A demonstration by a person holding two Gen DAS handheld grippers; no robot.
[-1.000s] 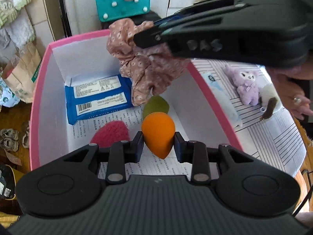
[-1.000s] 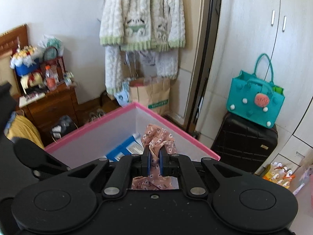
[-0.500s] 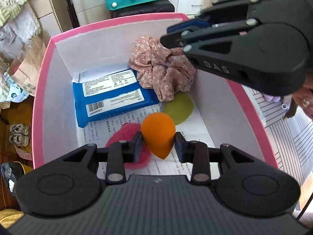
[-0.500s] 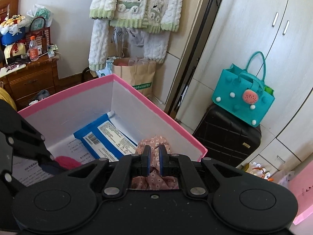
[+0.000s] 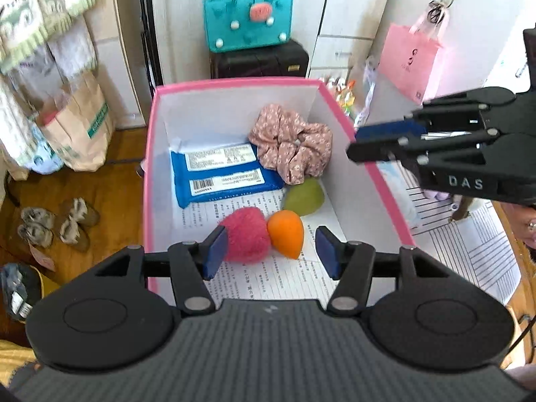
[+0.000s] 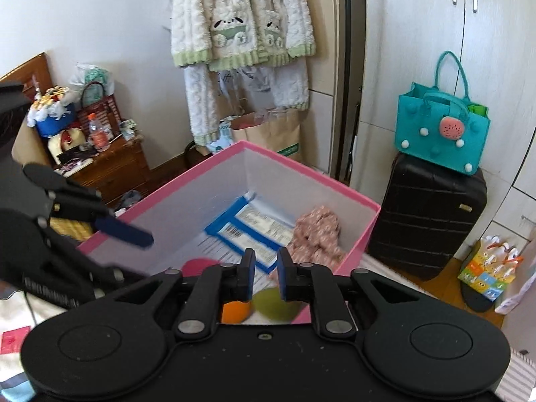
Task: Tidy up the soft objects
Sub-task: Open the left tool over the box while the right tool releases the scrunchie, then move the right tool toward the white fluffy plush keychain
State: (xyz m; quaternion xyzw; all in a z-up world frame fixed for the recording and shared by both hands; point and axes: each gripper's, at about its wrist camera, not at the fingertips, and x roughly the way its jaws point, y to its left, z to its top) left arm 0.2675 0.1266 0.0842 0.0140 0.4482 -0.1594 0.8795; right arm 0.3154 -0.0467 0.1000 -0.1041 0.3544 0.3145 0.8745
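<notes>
The orange sponge (image 5: 285, 232) lies low in the frame on the floor of the pink box (image 5: 234, 83). It looks light and squashy; pinch its wide middle. Your left gripper (image 5: 270, 251) is opening, empty. Your right gripper (image 6: 265, 274), opening, holds nothing.

The storage box (image 5: 152, 174) stands on the table, open at the top. Inside, a wipes packet (image 5: 221, 174) lies at the far left, with a scrunchie (image 5: 291, 142) in the far right corner beside it. Nearer, along the right wall, lies a makeup sponge (image 5: 305, 192); a second makeup sponge (image 5: 286, 232) lies nearer still, touching a plush heart (image 5: 248, 232) on its left. Beyond the box a felt handbag (image 5: 246, 20) sits on a suitcase (image 5: 259, 62).
</notes>
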